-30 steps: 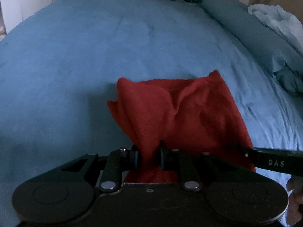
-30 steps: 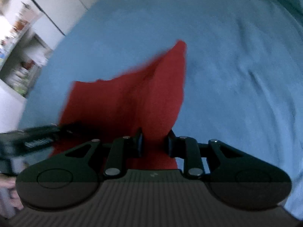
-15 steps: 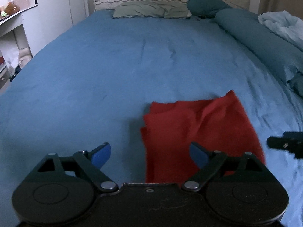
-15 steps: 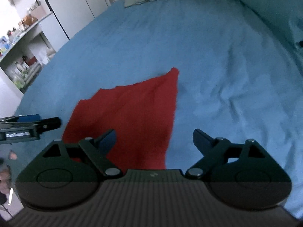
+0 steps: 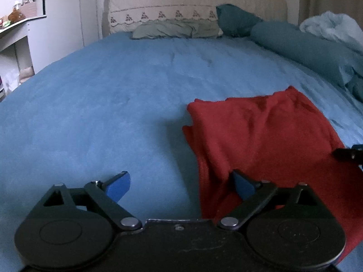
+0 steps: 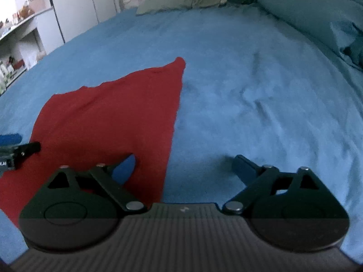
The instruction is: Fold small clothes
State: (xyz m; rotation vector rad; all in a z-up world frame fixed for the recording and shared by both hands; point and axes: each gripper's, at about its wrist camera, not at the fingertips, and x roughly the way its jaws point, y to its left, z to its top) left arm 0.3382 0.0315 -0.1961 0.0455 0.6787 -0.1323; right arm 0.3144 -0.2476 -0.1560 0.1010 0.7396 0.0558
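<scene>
A red cloth (image 5: 267,136) lies folded on the blue bed sheet (image 5: 102,104), slightly wrinkled. My left gripper (image 5: 179,184) is open and empty above the cloth's near left edge; its right finger is over the cloth. In the right wrist view the red cloth (image 6: 113,117) lies flat at the left. My right gripper (image 6: 186,166) is open and empty over the cloth's near right edge. The tip of the right gripper shows in the left wrist view (image 5: 349,154), and the left gripper's tip shows in the right wrist view (image 6: 20,151).
Pillows (image 5: 177,28) and a headboard stand at the far end of the bed. A rolled teal duvet (image 5: 304,47) and a pale blue blanket (image 5: 331,27) lie along the right side. White cabinets and shelves (image 6: 56,20) stand to the left.
Both grippers were shut on the red cloth a second ago; they have opened, let it go and pulled back. The cloth now lies flat on the sheet.
</scene>
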